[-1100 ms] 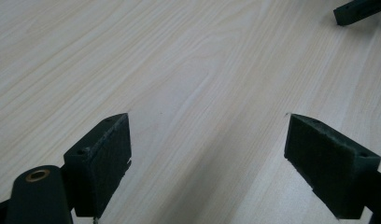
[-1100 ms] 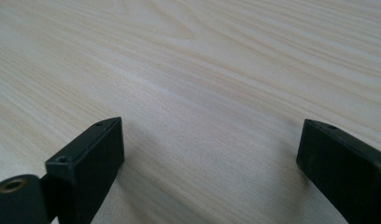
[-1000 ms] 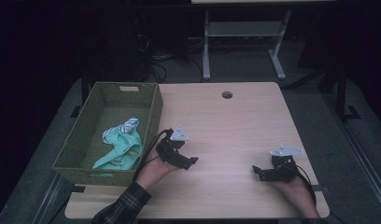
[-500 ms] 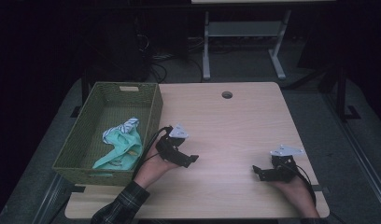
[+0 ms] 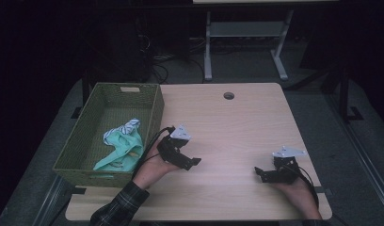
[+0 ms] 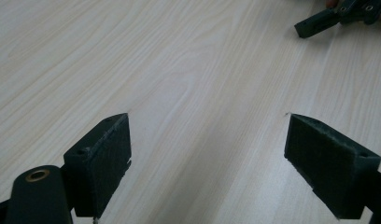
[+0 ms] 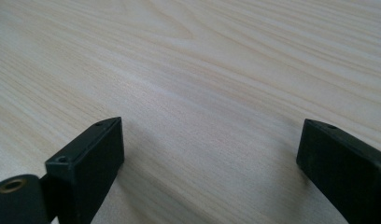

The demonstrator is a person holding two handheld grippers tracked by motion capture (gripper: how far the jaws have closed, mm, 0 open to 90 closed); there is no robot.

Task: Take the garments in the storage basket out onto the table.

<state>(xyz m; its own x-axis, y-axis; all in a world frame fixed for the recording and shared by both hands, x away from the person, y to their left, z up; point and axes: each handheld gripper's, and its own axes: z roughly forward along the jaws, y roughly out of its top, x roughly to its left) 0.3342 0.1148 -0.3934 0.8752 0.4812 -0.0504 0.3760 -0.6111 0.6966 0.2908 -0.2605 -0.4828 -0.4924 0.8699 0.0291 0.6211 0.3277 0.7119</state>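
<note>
- Basket (image 5: 152,101): on the table's (image 5: 237,122) left edge; cloth (image 5: 122,146) lies inside, near its front.
- Left gripper (image 5: 192,162): just right of the basket, jaws wide apart, empty.
- Right gripper (image 5: 261,173): well right of the basket, jaws wide, empty.
- Step: likely idle between moves; next, the left reaches into the basket for the cloth.

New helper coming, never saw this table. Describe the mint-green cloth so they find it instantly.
Start at the wooden table; on its left edge stands a green woven basket. Inside, at the near right, lies the mint-green cloth, crumpled, plain-coloured, unlike the striped cloth touching it behind.
</note>
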